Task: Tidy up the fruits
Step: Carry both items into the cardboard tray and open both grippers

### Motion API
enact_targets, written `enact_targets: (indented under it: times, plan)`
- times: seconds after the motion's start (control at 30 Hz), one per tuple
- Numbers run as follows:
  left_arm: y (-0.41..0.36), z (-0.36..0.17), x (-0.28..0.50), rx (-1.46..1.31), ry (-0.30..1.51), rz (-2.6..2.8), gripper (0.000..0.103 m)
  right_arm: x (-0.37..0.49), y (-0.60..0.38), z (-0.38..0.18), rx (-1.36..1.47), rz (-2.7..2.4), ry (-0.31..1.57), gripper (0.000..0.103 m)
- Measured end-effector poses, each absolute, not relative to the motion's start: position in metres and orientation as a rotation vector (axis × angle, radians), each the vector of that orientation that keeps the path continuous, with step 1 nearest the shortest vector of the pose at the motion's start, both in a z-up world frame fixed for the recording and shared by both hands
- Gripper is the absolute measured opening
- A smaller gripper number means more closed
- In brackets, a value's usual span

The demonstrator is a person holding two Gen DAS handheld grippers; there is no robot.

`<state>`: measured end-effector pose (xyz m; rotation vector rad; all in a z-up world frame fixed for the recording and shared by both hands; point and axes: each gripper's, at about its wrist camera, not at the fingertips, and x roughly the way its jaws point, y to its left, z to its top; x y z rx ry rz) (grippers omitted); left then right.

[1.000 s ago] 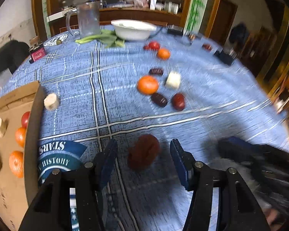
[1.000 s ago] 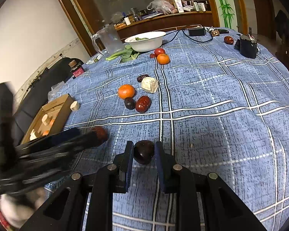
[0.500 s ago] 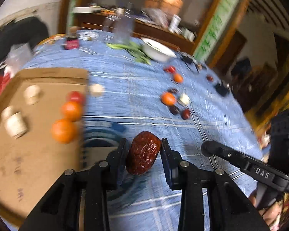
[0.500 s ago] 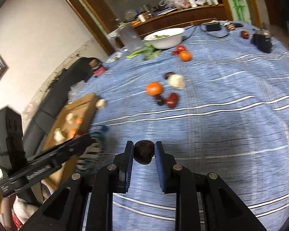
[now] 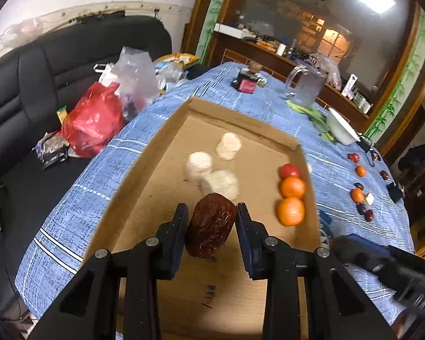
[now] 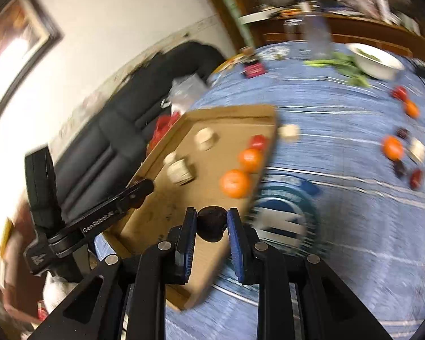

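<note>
My left gripper [image 5: 212,221] is shut on a wrinkled red date [image 5: 211,225] and hangs over the cardboard tray [image 5: 161,170]. In the tray lie three white pieces [image 5: 209,170], a small tomato [image 5: 289,170] and two oranges [image 5: 291,198]. My right gripper [image 6: 211,225] is shut on a dark round fruit [image 6: 211,223] above the tray's [image 6: 144,221] near right edge. The left gripper [image 6: 144,187] shows from the side in the right wrist view, over the tray's left wall. More fruit [image 6: 393,148] lies loose on the blue cloth to the right.
A white bowl [image 5: 341,127], greens and a glass jug [image 5: 306,87] stand at the table's far end. A black sofa with a red bag [image 5: 93,119] runs along the table's left side. A white piece [image 6: 289,131] lies just outside the tray. A blue printed patch [image 6: 283,212] lies beside the tray.
Both grippers have swung left from the loose fruit to the tray, carrying their fruit. The left closed on the red date a second ago and lifted it.
</note>
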<state>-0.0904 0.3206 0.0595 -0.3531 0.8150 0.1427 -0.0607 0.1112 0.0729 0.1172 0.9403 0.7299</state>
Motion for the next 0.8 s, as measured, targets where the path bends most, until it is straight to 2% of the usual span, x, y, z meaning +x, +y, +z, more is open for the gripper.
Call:
enact_targets:
  times: [0.2,0.4,0.5,0.57,0.63,0.7,0.8]
  plan:
    - [0.340,0.040,-0.079,-0.372,0.864,0.177,0.033,-0.048,0.168,0.040,-0.017,0.715,0.992,0.025]
    - [0.347,0.035,-0.079,-0.410,0.855,0.159,0.034,-0.041,0.182,0.027,-0.068,0.686,0.988,0.026]
    - [0.350,0.042,-0.085,-0.447,0.829,0.149,0.041,-0.043,0.187,0.029,-0.099,0.683,0.962,0.029]
    - [0.352,0.048,-0.091,-0.462,0.813,0.154,0.048,-0.045,0.190,0.033,-0.119,0.674,0.931,0.035]
    - [0.355,0.055,-0.100,-0.478,0.786,0.163,0.056,-0.048,0.185,0.037,-0.098,0.673,0.920,0.036]
    - [0.357,0.065,-0.110,-0.500,0.758,0.157,0.057,-0.053,0.170,0.044,-0.032,0.677,0.915,0.036]
    - [0.355,0.074,-0.121,-0.515,0.732,0.143,0.059,-0.064,0.136,0.054,0.079,0.663,0.891,0.044]
